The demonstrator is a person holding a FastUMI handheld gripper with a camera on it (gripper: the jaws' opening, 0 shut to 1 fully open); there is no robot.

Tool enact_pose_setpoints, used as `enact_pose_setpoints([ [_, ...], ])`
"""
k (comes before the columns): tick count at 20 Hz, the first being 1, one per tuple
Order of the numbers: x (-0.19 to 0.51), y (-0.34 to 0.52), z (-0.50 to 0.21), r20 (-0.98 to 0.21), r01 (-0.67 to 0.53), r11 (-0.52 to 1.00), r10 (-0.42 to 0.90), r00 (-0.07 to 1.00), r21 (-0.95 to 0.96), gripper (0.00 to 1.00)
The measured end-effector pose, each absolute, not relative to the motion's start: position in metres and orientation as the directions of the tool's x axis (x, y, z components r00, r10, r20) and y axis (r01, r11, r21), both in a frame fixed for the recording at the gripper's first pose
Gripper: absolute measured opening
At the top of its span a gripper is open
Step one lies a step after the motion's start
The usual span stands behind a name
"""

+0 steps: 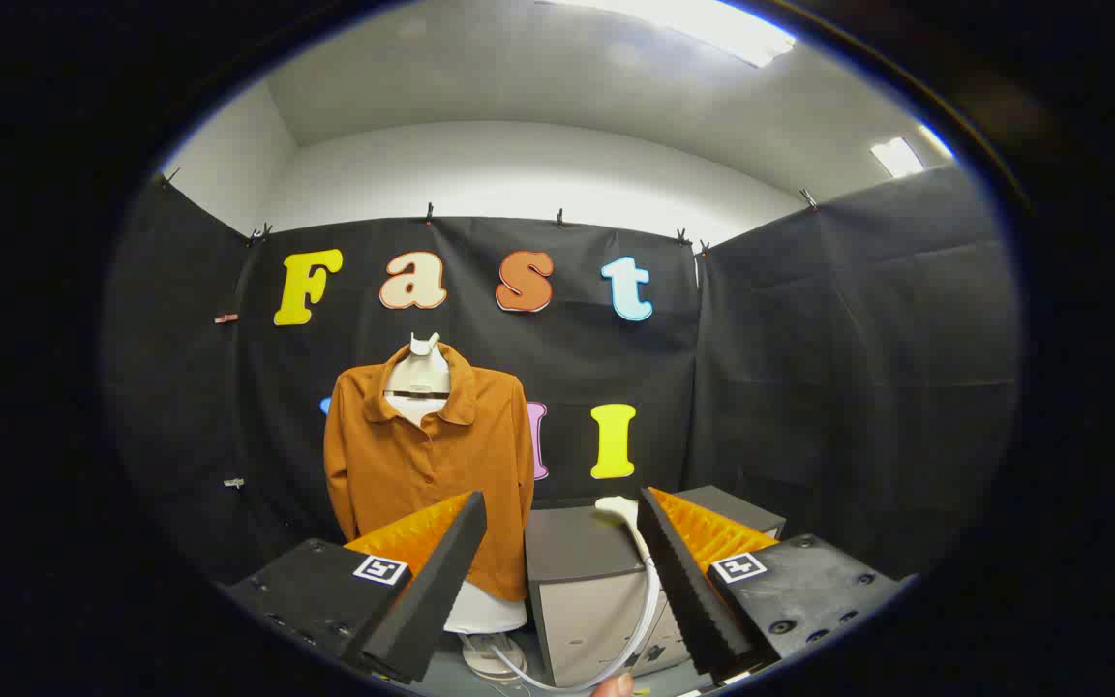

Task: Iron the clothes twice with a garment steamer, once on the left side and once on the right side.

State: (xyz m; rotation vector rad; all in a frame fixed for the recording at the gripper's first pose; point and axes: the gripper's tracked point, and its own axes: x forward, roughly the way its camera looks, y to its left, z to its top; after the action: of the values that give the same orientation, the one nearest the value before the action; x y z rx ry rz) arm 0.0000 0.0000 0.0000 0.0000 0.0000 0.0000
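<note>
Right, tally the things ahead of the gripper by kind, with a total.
Shirts: 1, the brown shirt on the mannequin.
Mannequins: 1, the white mannequin.
Steamer units: 1, the grey box.
Steamer heads: 1, the white steamer head with its hose.
Total: 4.
The gripper hangs open, short of them.

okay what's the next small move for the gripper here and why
Probably ease the gripper forward and slightly toward the white steamer handle on the grey box. The fingers stand open and empty, the handle sits just ahead between them, and the orange shirt hangs beyond.
</note>
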Motion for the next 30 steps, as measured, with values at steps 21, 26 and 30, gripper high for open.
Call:
enact_pose_setpoints([
  [21, 0.018, 0.018, -0.012, 0.056, -0.067, 0.998, 0.066, 0.996, 0.019, 0.98],
  [26, 0.046, -0.013, -0.018, 0.029, -0.046, 0.995, 0.044, 0.999, 0.09, 0.98],
  [30, 0.093, -0.04, -0.041, -0.077, -0.067, 0.99, 0.077, 0.994, 0.123, 0.98],
])
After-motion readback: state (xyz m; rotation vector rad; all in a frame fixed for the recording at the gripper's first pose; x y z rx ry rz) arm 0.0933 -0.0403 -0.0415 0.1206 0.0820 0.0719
